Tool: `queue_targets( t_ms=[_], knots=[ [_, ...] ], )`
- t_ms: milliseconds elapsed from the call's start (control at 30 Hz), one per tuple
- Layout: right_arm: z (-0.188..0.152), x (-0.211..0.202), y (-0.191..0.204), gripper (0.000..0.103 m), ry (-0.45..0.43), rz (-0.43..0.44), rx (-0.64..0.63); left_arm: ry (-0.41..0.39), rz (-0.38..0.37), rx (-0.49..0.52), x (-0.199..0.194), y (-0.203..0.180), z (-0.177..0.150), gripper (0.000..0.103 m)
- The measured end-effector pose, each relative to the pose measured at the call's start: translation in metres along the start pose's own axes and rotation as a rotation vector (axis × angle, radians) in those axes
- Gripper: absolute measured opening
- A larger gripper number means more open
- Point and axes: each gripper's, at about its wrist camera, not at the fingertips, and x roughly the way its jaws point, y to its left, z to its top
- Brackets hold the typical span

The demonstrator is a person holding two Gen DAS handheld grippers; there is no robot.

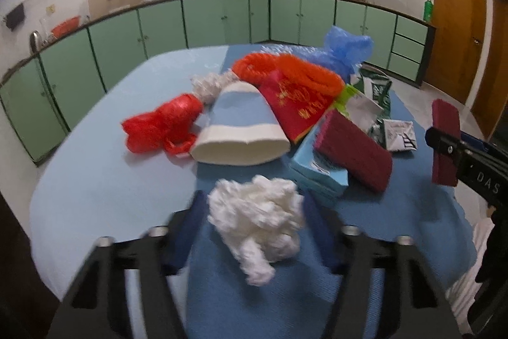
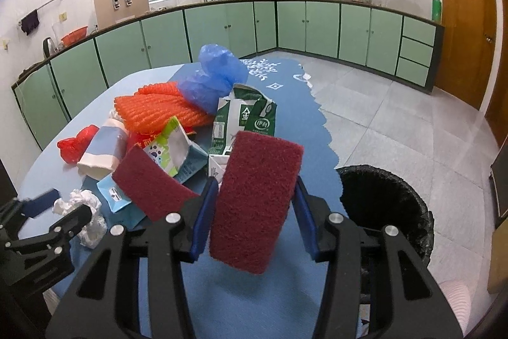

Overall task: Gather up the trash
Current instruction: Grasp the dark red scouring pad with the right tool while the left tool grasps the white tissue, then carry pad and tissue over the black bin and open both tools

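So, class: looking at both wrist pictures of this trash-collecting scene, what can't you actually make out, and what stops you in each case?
- Bin contents: in the right wrist view the black-lined bin shows only darkness inside.
- Tissue grip: in the left wrist view the white tissue wad is motion-blurred, so contact with the left gripper is unclear.
- Red packet: print too small to read.
- Blue box: partly covered by a maroon scouring pad.

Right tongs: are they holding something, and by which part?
Yes. The right tongs hold a dark red scouring pad, upright, clamped by its two long side edges at about mid-height. The left tongs only straddle a crumpled tissue.
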Motion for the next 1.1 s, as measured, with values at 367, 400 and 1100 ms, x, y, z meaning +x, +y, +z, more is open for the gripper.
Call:
queue_targets(
  t_ms=[367,400,1100],
  knots=[
    [0.006,-0.018,-0.003,0.046,-0.04,0.009,-0.017,-0.094,0.005,-0.021,-0.021,0.004,0.011,0.015],
    [0.006,-0.02,-0.003,0.046,-0.045,0.009,-0.018,-0.108,0.006,-0.019,-0.025,0.004,0.014,0.015],
    [0.053,-0.068,-0.096,0.046,-0.16,-0.133,0.073,-0.315,-0.298,0.119,-0.05,-0.103,0.103,0.014]
  ],
)
